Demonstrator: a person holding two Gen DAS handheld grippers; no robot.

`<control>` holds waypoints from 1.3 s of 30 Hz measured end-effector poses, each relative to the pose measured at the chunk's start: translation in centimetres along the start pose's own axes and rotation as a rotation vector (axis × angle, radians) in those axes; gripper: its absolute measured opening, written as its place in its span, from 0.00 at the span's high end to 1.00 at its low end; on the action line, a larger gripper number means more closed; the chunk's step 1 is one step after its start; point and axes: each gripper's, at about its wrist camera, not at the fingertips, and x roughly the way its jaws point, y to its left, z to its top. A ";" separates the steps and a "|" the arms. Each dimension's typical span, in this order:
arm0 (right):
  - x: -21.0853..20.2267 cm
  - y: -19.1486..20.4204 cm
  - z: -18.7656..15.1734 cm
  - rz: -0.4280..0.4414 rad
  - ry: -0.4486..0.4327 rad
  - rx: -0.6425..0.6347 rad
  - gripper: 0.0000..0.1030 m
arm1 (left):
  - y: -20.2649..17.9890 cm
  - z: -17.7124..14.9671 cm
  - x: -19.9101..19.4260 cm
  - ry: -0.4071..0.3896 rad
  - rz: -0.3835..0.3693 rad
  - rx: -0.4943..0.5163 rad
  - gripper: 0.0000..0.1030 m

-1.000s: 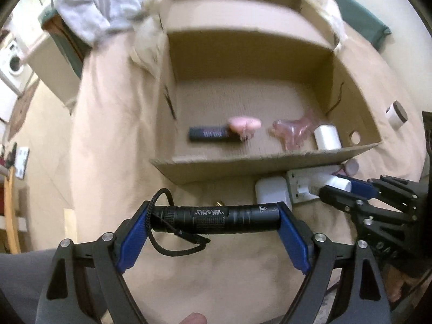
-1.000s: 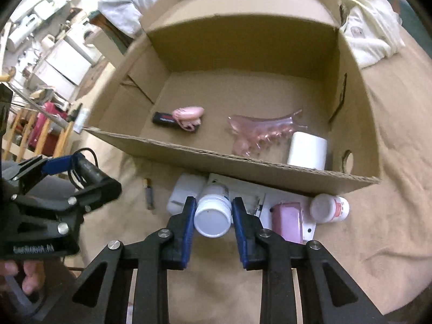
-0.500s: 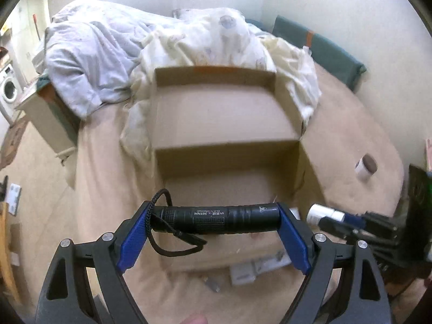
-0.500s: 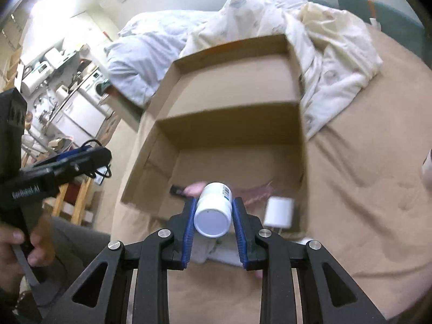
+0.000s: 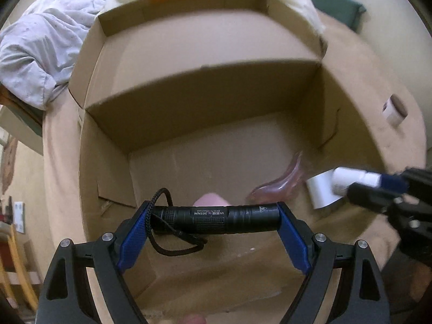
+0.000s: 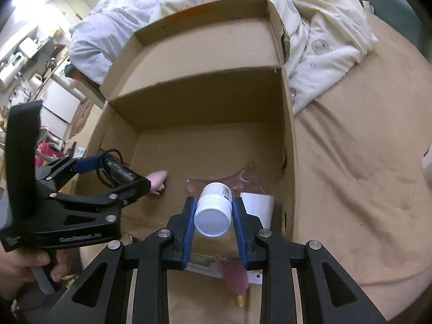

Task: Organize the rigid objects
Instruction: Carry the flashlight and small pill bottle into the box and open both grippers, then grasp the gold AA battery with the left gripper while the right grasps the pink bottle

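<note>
left claw [image 5: 213,220] is clamped end to end on a black torch [image 5: 214,219], one blue pad on the tail cap and one on the head, so its long axis runs straight across between the fingers, left to right in the left view, with the printed label reading upside down and a black lanyard [image 5: 172,239] looping off the left end. it hangs over the near part of the box [image 5: 108,162], above the floor and not touching it as far as i can tell. a metal torch like that is stiff and probably a bit hefty for its size, smooth too, so an end grip looks like it could slip; grabbing across the knurled middle would be safer imo. right claw [image 6: 213,217] is closed on a white bottle [image 6: 213,212], pads squeezing the sides near the cap, cap pointing back at the camera and the long axis running away along the fingers, tilted a bit right. plastic, rigid, likely light, round so it might roll once dropped. it's held over the box's near right area. already in the box: a pink thing [image 6: 158,179] by the torch, a clear pink piece [image 6: 243,176] and a white block [image 6: 257,206] in the right corner. more bits are outside in front of the box, hard to make out.
</note>
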 end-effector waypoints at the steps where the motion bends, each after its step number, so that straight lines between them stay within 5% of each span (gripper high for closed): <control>1: 0.1 0.1 -0.1 -0.004 0.002 -0.004 0.72 | -0.1 -0.2 0.3 0.005 0.019 0.005 0.16; 12: 1.4 -0.1 -0.1 -0.044 0.050 0.012 0.72 | 0.4 -0.9 1.4 0.054 0.039 -0.024 0.15; 25: 0.5 -0.2 0.2 0.008 0.018 0.035 0.71 | -0.7 -1.1 -1.1 -0.012 0.076 0.035 0.04; 27: 0.2 -0.4 0.3 0.023 0.005 0.047 0.61 | -0.6 -1.2 -1.3 -0.006 0.076 0.017 0.04; 28: 0.0 -0.5 0.3 0.033 -0.003 0.056 0.40 | -0.4 -1.2 -1.3 -0.001 0.073 0.009 0.04; 29: -0.2 -0.6 0.3 0.045 -0.016 0.068 0.28 | -0.3 -1.4 -1.4 0.003 0.071 0.002 0.04; 39: -1.4 -1.1 -0.1 0.050 -0.059 0.096 0.28 | 1.2 -3.0 -4.2 -0.014 0.038 -0.087 0.04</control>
